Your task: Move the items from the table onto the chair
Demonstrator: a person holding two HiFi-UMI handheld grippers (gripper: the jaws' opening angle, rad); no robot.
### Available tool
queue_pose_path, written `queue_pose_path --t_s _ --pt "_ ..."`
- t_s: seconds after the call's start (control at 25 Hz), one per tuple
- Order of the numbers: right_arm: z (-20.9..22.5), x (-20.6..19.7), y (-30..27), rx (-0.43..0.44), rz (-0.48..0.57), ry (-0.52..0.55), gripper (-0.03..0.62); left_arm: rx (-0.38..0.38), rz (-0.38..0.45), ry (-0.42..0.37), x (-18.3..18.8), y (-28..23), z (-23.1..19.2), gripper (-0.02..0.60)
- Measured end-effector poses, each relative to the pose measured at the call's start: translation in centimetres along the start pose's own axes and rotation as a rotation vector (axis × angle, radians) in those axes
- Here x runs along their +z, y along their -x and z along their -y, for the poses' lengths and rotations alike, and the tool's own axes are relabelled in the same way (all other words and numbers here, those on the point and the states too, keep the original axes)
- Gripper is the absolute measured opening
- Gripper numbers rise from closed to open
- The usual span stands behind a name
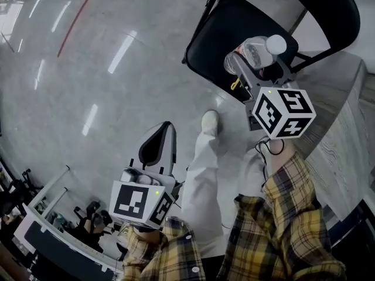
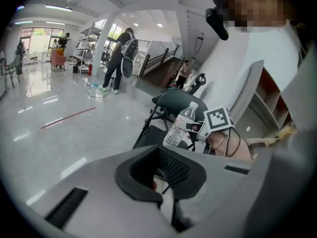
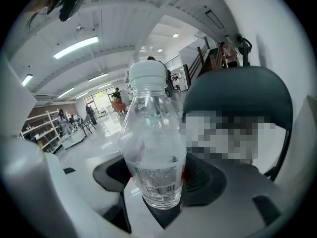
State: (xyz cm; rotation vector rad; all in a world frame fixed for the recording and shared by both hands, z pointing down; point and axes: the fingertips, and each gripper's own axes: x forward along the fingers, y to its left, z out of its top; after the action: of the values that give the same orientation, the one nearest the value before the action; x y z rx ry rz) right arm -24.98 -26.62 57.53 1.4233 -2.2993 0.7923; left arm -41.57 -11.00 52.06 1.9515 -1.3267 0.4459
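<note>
water bottle (image 3: 151, 133) stands upright, cap up, in the right gripper (image 1: 258, 69), whose fingers (image 3: 210, 180) grip it low near its base. in the head view it hangs over the near edge of the chair (image 1: 228, 22) seat, the desk (image 1: 345, 127) off to the right. the left gripper (image 1: 157, 148) has its fingers closed on nothing. for a good set-down i'd carry the bottle toward the seat's middle, keep it vertical, land the base flat, and release only once it stands by itself.
</note>
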Motion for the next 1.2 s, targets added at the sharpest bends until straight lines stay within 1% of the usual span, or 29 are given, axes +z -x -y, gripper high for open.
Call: queue_pose_path --t_s 0.12,0.24,0.36,0.44,0.52,0.6,0.76,0.88,0.96,1.08,1.2 --pt "0.8 -2.3 -4.3 -0.02 -0.014 0.007 0.308 0.036 -0.01 0.036 -2.1 -0.1 -2.2 0.005" --pt "1.9 -4.5 -8.2 -0.034 -0.02 0.038 0.307 0.074 -0.034 0.083 -4.8 0.1 -3.9 0.005" --pt "3.1 -5.8 -11.3 -0.046 -0.026 0.061 0.308 0.095 -0.061 0.109 -6.7 0.3 -4.6 0.005" --pt "4.0 -6.4 -12.9 -0.058 -0.034 0.057 0.308 0.099 -0.068 0.12 -7.3 0.1 -4.7 0.005" --pt "5.0 -7.0 -13.9 -0.074 -0.034 0.056 0.308 0.095 -0.067 0.129 -7.3 -0.5 -4.8 0.005" --pt "5.7 -7.2 -14.5 -0.08 -0.012 0.055 0.308 0.087 -0.065 0.135 -7.0 -1.1 -4.9 0.005" --pt "5.5 -7.1 -14.2 -0.061 0.019 0.059 0.308 0.083 -0.04 0.129 -5.5 -2.1 -5.5 0.005" --pt "4.7 -8.5 -13.1 -0.052 0.002 0.117 0.308 0.085 -0.034 0.131 -4.8 -2.3 -5.4 0.005" --pt "4.5 -9.5 -12.5 -0.058 -0.015 0.136 0.308 0.081 -0.032 0.125 -4.4 -2.5 -5.0 0.004" --pt "4.4 -10.7 -12.2 -0.043 -0.069 0.112 0.31 0.077 -0.036 0.118 -4.1 -2.6 -4.2 0.005" --pt "4.1 -11.1 -11.6 -0.03 -0.088 0.091 0.31 0.063 -0.041 0.102 -3.9 -2.7 -3.6 0.005"
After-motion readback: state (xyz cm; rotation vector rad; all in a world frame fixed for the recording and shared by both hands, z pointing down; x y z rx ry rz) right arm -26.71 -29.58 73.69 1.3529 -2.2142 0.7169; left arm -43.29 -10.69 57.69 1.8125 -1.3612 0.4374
